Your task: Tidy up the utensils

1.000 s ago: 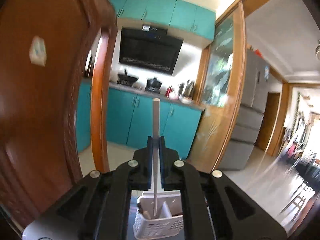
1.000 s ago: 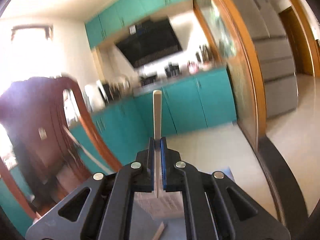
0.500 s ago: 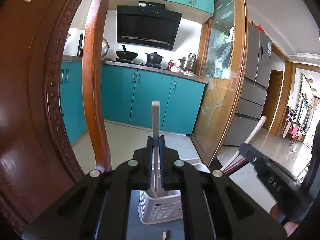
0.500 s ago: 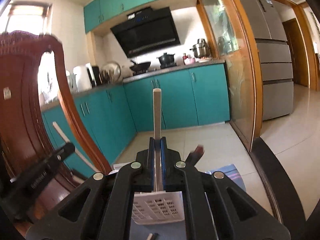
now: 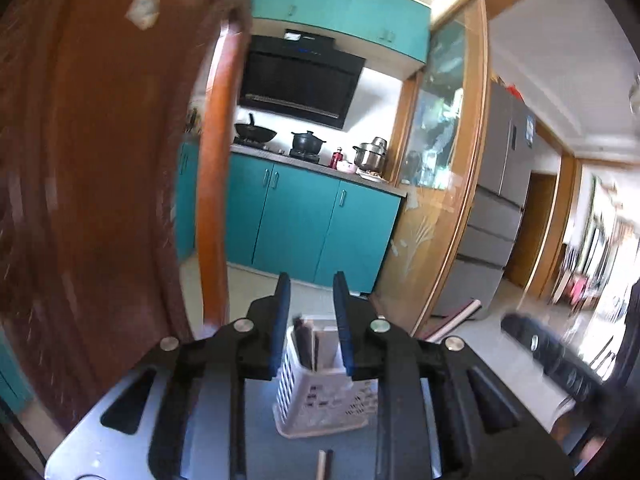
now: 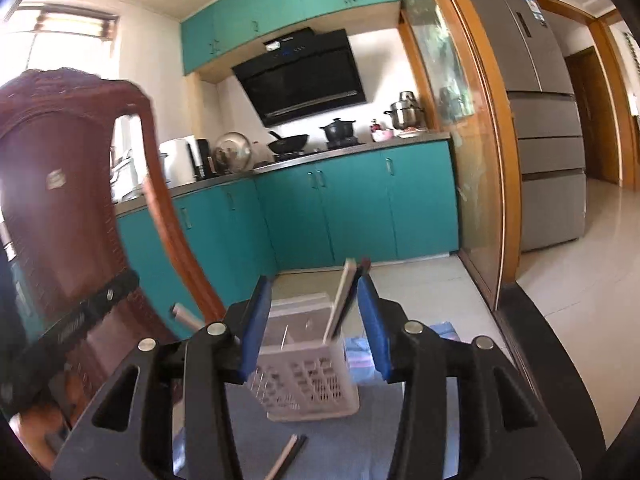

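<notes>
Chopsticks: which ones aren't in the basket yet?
The pair lying flat on the table in front of the white basket; the others stand inside it.

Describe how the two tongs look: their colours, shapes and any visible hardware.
Both the left tongs and the right tongs have black, angular bodies with triangular cut-outs and round silver bolts. Their fingers carry flat blue pads. No cables or sleeves are visible.

One basket and two groups of chopsticks are counted

One white slotted basket (image 6: 308,380) is seen; two chopsticks (image 6: 344,300), one pale and one dark, are stood in it, and two more loose chopsticks (image 6: 288,456) are laid on the mat before it.
</notes>
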The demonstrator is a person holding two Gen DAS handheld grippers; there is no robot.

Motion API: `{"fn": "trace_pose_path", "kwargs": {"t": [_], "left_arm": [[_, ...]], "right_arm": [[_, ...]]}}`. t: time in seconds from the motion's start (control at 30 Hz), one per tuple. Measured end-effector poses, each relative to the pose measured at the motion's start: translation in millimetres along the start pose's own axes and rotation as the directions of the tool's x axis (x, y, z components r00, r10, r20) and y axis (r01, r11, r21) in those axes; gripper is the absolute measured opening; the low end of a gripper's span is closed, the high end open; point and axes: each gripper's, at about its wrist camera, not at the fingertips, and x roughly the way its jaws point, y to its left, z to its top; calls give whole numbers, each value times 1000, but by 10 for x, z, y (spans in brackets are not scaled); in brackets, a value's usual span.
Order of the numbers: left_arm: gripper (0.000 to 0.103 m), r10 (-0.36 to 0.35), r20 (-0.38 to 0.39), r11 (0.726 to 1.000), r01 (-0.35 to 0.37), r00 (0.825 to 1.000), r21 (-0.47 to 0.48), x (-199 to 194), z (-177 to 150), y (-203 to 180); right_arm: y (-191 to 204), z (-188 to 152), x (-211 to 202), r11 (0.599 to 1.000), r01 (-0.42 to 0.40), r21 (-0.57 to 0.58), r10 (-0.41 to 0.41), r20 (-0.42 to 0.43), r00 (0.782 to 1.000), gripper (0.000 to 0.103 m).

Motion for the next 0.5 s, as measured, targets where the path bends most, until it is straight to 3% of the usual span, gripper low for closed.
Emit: {"fn": "trace_pose_path", "kwargs": {"t": [0.1,0.13,0.17,0.23,0.27,0.33,0.4,0.43,0.47,0.5], "left_arm": [[23,-12,-126,1000,14,992,14,74,-263,45],[23,-6,-201,999,13,979,31,180,-380,44],[23,-9,-312,999,21,950,34,348,-547,62],[23,-31,-559,999,37,829,-1,728,-931,110],[23,-21,-660,1000,25,751,-3,894,-1165,122],[23,27,-751,999,9,659,43,1047,-1479,92],[23,16,-783,999,29,621,43,1089,-1627,36],[27,3,-792,998,45,610,38,1097,-1675,-4],[31,8,-784,997,53,621,52,1083,-1680,-52],[31,10,-784,997,59,621,59,1080,-1692,-87]], "right_arm": [[-109,-315,175,998,61,4,-60,-138,989,45],[-172,-398,292,994,108,15,-103,-206,973,45],[-284,-481,437,986,158,54,-137,-288,948,45],[-467,-578,583,970,205,131,-142,-378,915,45],[-560,-626,649,957,243,161,-155,-424,892,45],[-646,-691,709,939,302,167,-193,-473,860,45],[-680,-721,754,929,332,160,-212,-504,837,45],[-689,-737,769,929,334,162,-209,-515,831,45],[-696,-761,786,929,332,166,-200,-528,825,45],[-700,-785,800,929,330,167,-194,-539,820,45]]}}
